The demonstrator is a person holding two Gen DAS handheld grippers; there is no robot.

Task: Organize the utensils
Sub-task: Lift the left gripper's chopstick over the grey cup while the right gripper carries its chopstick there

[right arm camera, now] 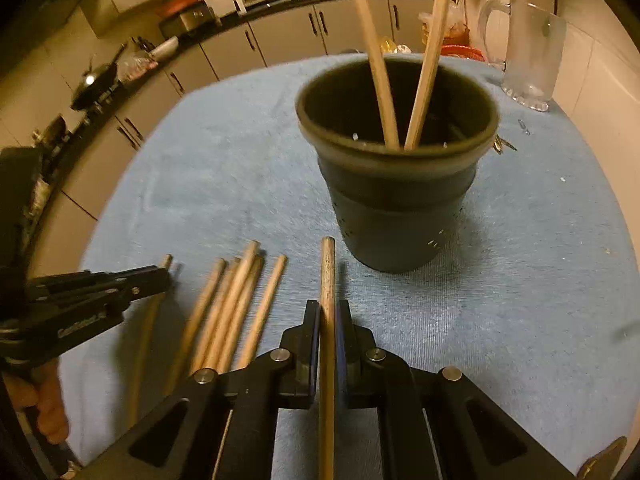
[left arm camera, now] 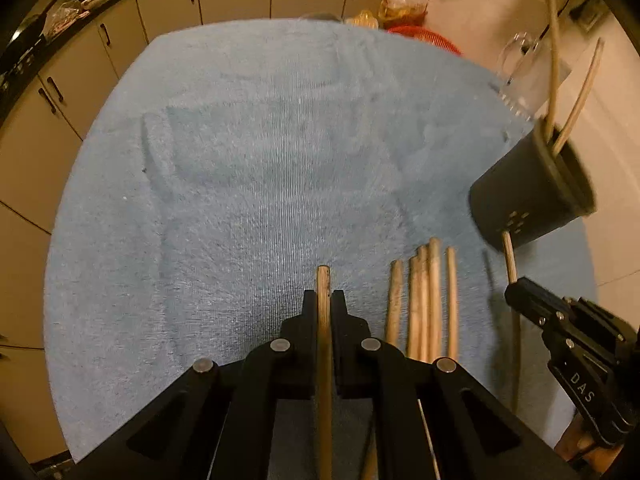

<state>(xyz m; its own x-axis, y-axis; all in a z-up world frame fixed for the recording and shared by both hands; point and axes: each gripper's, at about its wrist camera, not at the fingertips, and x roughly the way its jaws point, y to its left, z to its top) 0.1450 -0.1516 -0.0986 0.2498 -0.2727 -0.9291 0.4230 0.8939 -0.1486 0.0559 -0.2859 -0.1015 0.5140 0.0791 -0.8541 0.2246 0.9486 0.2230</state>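
A dark utensil cup (right arm camera: pixel 396 184) stands upright on the blue towel (right arm camera: pixel 540 280) with two wooden chopsticks (right arm camera: pixel 424 80) in it; it also shows in the left wrist view (left arm camera: pixel 528 196). My right gripper (right arm camera: pixel 328 312) is shut on a wooden chopstick (right arm camera: pixel 328 280), its tip just short of the cup's base. My left gripper (left arm camera: pixel 323 300) is shut on another chopstick (left arm camera: pixel 323 280). Several loose chopsticks (right arm camera: pixel 236 304) lie on the towel between the two grippers; they also show in the left wrist view (left arm camera: pixel 424 300).
A glass mug (right arm camera: pixel 528 52) stands at the towel's far right corner. Small metal bits (right arm camera: pixel 502 145) lie behind the cup. Kitchen cabinets (right arm camera: pixel 280 36) and a counter with cookware run beyond the table. A red basket (left arm camera: pixel 432 38) sits at the far edge.
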